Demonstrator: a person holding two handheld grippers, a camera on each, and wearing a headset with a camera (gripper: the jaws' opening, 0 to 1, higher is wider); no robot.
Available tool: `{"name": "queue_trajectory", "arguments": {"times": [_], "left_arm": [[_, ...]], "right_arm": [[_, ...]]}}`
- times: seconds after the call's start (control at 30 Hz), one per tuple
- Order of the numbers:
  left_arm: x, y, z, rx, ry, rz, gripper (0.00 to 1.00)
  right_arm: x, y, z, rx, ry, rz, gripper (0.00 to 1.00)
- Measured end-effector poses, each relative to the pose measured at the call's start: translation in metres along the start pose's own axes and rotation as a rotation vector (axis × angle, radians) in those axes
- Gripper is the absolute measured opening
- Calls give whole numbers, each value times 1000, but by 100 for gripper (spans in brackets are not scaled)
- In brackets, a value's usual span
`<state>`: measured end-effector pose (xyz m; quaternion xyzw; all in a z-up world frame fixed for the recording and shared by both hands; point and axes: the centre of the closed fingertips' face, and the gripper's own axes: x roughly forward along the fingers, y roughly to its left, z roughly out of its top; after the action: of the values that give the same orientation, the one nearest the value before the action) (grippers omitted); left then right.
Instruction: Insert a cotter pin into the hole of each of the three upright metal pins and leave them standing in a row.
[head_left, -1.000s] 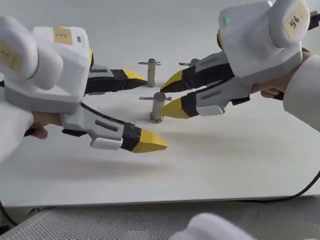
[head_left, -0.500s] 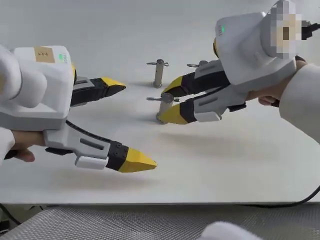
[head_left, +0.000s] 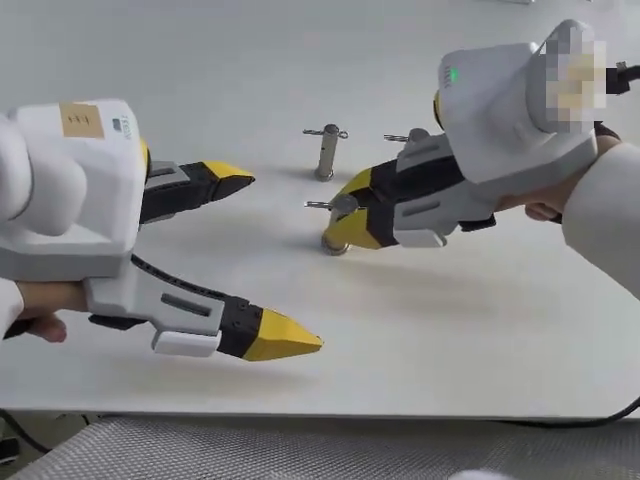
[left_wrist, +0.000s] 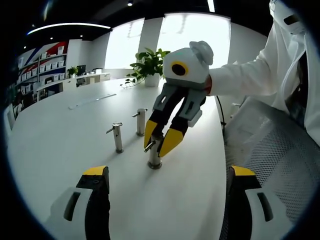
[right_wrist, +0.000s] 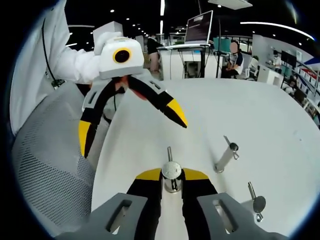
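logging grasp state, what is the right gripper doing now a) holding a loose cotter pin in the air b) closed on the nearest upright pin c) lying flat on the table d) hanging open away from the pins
b: the right gripper has its yellow tips tight against both sides of the nearest metal pin.

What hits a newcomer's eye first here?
The right tool at mid-bench, jaws clamped on the nearest metal pin just below its cotter pin. To its left the left tool hangs wide open and empty over the white bench. Behind them stand the middle metal pin and the far metal pin, each with a cotter pin through its top.
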<state>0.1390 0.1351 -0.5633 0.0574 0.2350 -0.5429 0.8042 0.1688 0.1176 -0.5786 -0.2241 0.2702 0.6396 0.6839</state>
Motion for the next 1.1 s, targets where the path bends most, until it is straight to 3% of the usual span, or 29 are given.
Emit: {"name": "queue_trajectory", "arguments": {"times": [0.23, 0.33, 0.47, 0.8, 0.9, 1.1], "left_arm": [[-3, 3, -1, -16, 6, 12, 99], [-1, 6, -11, -17, 43, 22, 99], [1, 3, -14, -23, 58, 16, 99], [2, -3, -13, -28, 73, 17, 99], [3, -2, -14, -27, 87, 28, 99], [1, -2, -13, -31, 105, 29, 99]], "right_arm": [[-9, 0, -2, -8, -3, -7, 8], [-19, 1, -2, 0, -25, -15, 8], [-38, -4, -11, 5, -47, -38, 8], [-96, -44, -55, 45, -18, -151, 8], [-104, -50, -59, 74, -42, -173, 8], [-122, -75, -77, 93, -14, -211, 8]]}}
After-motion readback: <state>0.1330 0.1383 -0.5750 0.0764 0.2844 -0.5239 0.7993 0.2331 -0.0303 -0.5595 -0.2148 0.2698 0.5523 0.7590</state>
